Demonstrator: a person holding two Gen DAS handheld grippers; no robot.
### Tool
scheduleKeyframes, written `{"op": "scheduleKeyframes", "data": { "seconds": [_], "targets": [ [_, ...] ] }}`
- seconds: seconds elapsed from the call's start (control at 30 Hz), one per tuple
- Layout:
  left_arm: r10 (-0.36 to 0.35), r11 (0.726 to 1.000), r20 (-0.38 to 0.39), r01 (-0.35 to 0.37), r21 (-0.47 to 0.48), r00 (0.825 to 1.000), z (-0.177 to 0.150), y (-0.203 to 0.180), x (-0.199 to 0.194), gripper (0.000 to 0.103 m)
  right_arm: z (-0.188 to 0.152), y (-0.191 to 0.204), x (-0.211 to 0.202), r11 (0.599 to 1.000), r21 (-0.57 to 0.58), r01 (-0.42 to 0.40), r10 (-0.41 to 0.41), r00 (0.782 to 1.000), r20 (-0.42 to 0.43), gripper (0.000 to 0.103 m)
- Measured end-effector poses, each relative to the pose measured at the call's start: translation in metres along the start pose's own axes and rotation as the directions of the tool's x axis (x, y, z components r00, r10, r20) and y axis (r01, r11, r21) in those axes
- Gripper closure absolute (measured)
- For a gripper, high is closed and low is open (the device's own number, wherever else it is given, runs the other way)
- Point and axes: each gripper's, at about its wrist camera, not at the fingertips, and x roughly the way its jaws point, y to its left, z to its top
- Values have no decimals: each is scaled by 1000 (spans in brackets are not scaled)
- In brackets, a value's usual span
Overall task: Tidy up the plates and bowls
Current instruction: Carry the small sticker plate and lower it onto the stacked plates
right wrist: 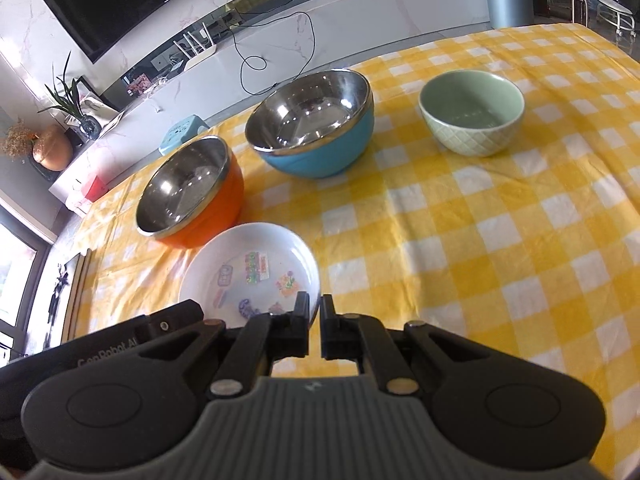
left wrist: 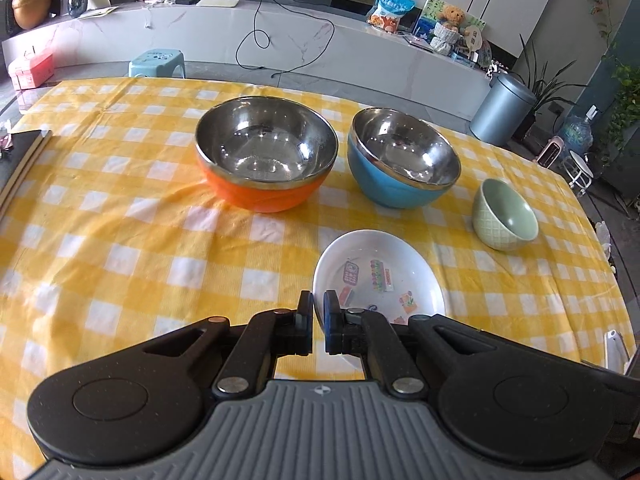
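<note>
left wrist view | left gripper point(left wrist: 319, 312) pinches the white plate point(left wrist: 384, 276) rim | right gripper point(right wrist: 315, 314) pinches its other side | plate sits above the yellow cloth point(left wrist: 120, 240), near the orange bowl point(left wrist: 266, 158)

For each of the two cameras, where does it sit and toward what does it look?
Left wrist: sits on the left gripper, looks down across the table; its fingers pinch the white plate's left rim.
Right wrist: sits on the right gripper, pinching the same plate's right rim; the left gripper's body shows too.
Shared: plate, orange bowl, blue bowl, green bowl.
</note>
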Motion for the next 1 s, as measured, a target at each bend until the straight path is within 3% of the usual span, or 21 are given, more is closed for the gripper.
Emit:
{"op": "scheduleKeyframes", "data": {
  "seconds": [0.53,1.0],
  "targets": [
    [29,997,63,-24,-73,998,-49,24,-68,98,-56,28,-55,994,-89,-60,61,998,12,101],
    [28,982,-12,-29,-185,1000,-84,67,-64,98,-91,42,-35,990,-117,-76,63,992,-105,101]
  ]
}}
